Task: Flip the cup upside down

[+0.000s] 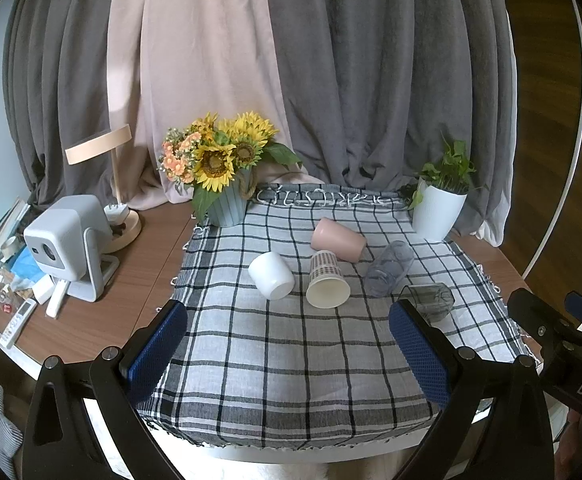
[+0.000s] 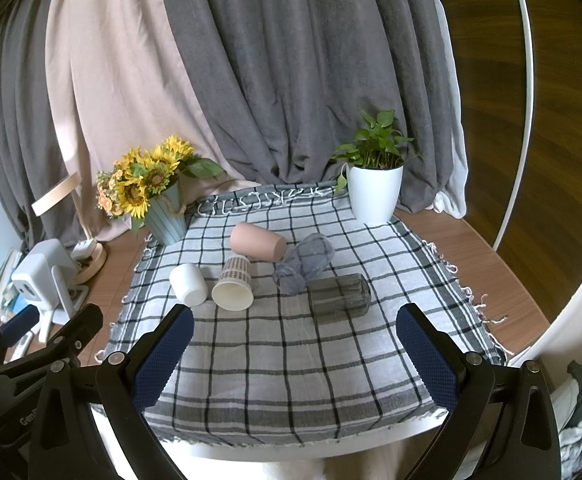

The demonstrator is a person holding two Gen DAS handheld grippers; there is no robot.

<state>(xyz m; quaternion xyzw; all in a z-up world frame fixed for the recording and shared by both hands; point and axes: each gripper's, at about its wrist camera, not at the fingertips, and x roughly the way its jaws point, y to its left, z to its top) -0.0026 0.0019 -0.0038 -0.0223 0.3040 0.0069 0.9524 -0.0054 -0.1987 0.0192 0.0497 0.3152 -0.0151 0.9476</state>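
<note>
Nearest, left gripper (image 1: 289, 354) with blue-padded fingers (image 1: 157, 350) spread wide, nothing between them. Right gripper (image 2: 295, 356) likewise spread and empty, hovering over the near edge of the grey-and-white checked cloth (image 2: 291, 368) laid across the wooden counter (image 2: 451, 248).

Beyond the fingertips, five cups lying on their sides on the cloth, none upright:
- dark smoky faceted glass tumbler (image 2: 339, 298), farthest to the right, just ahead of the right gripper
- white paper cup with a brown dotted pattern (image 2: 235, 285), cream inside, mouth open toward the cameras
- plain white glossy cup (image 2: 189, 285) just left of the paper cup, base end toward the cameras
- clear bluish ribbed glass (image 2: 303, 262), angled, between the tumbler and the pink one
- matte pink cup (image 2: 257, 241), farthest back, touching or nearly touching the clear glass

Farther on — a blue ribbed pot of sunflowers and orange blossoms (image 2: 151, 192) at the cloth's far left corner, a white ribbed pot with a green leafy plant (image 2: 375, 188) at the far right corner. Off the cloth to the left, a small grey projector on a stand (image 1: 69, 240) and a wooden desk lamp (image 1: 103, 160). Behind everything, grey and pale pink curtains (image 2: 271, 80).
</note>
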